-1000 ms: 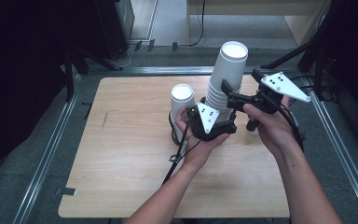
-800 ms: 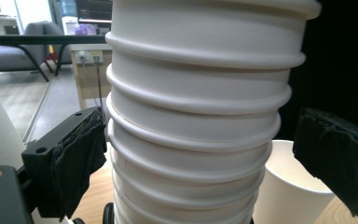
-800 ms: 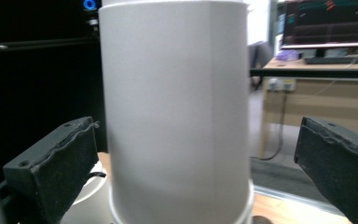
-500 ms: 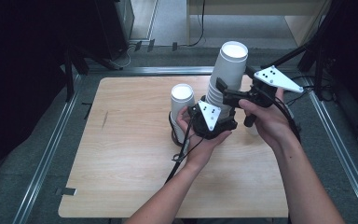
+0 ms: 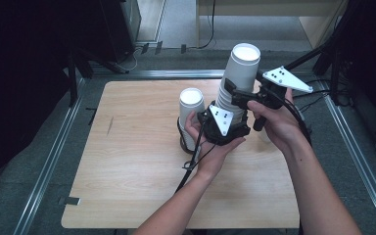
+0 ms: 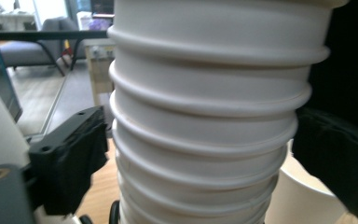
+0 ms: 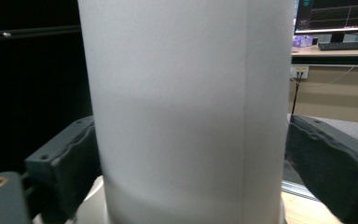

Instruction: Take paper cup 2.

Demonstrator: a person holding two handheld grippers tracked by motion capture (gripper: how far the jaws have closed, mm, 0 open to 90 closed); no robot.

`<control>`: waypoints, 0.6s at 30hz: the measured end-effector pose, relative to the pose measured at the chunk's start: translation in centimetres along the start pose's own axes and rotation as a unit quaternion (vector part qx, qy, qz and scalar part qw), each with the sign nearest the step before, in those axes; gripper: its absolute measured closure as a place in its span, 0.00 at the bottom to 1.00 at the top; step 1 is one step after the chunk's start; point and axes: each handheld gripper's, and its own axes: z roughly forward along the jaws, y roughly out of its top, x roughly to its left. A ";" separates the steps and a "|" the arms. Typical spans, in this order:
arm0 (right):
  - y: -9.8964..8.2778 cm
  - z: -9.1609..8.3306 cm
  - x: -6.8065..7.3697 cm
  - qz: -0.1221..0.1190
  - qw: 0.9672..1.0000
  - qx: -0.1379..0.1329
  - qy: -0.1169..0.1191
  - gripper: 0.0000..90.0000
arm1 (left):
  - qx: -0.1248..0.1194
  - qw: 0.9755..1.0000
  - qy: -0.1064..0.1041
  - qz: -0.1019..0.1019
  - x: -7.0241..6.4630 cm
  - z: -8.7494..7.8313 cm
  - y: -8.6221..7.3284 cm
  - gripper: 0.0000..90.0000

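Near the table's (image 5: 127,161) far edge, the left gripper (image 5: 223,111) clamps the cup stack (image 5: 235,83); the right gripper's (image 5: 235,98) jaws, just closing, grip its top cup (image 5: 244,63).

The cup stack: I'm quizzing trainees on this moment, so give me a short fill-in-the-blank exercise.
1. The tall stack consists of white paper ____.
2. The right gripper has its jaws around the stack's ____ cup.
3. The left gripper grips the stack's ribbed rims, ____ the right gripper.
4. The table has a ____ top.

Missing words: cups; top; below; wooden
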 end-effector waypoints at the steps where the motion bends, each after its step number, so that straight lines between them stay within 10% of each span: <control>1: 0.0 0.0 0.0 -0.001 1.000 -0.001 0.001 0.12 | 0.005 1.000 -0.004 -0.003 -0.1 0.1 0.0 0.03; 18: 0.5 -0.3 0.4 -0.005 1.000 -0.021 -0.005 0.16 | 0.015 1.000 0.003 0.008 -0.2 0.4 0.1 0.05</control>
